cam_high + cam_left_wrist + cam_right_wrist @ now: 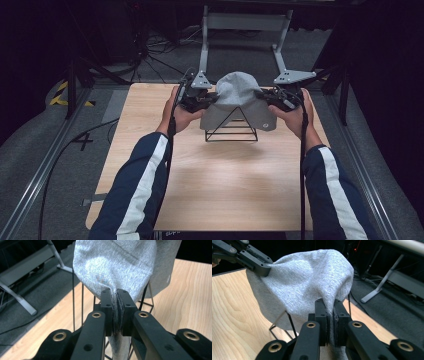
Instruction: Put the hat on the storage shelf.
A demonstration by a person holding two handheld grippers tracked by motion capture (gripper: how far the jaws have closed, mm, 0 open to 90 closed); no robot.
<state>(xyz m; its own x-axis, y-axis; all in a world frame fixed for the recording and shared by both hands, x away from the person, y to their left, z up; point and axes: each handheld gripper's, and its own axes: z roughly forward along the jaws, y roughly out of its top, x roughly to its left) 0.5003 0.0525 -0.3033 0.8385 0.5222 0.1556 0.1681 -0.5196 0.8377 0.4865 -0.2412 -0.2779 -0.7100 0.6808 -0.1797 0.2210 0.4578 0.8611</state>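
The pale wooden bench [210, 185] runs lengthwise away from the person, and from the high view the grey knitted fabric cap [239, 95] sits past its middle toward 12 o'clock, draped over a thin black wire pyramid stand [231, 129]. That view alone shows the whole stand and the cap's flat grey brim [260, 119], which hangs toward 5 o'clock with a small pale mark on it; the crown rises to a rounded dome, and the cap's long axis runs roughly from 10 to 4 o'clock. Both forearms in dark blue sleeves with a white stripe [145, 185] reach up from 6 o'clock, hands level at either side of the cap. The left gripper [216, 98] meets the cap at 9 o'clock and the right gripper [259, 94] at 3 o'clock. The left gripper view shows what the high view cannot: its jaws pressed together on a pinched fold of the cap's lower edge, the fabric bulging above them and the stand's wires behind. The right gripper view likewise shows its own jaws clamped on a fold of cloth, with the left gripper [265, 270] biting the far side of the crown at 10 o'clock, and a grey metal frame leg [384, 280] on the dark floor at 2 o'clock.
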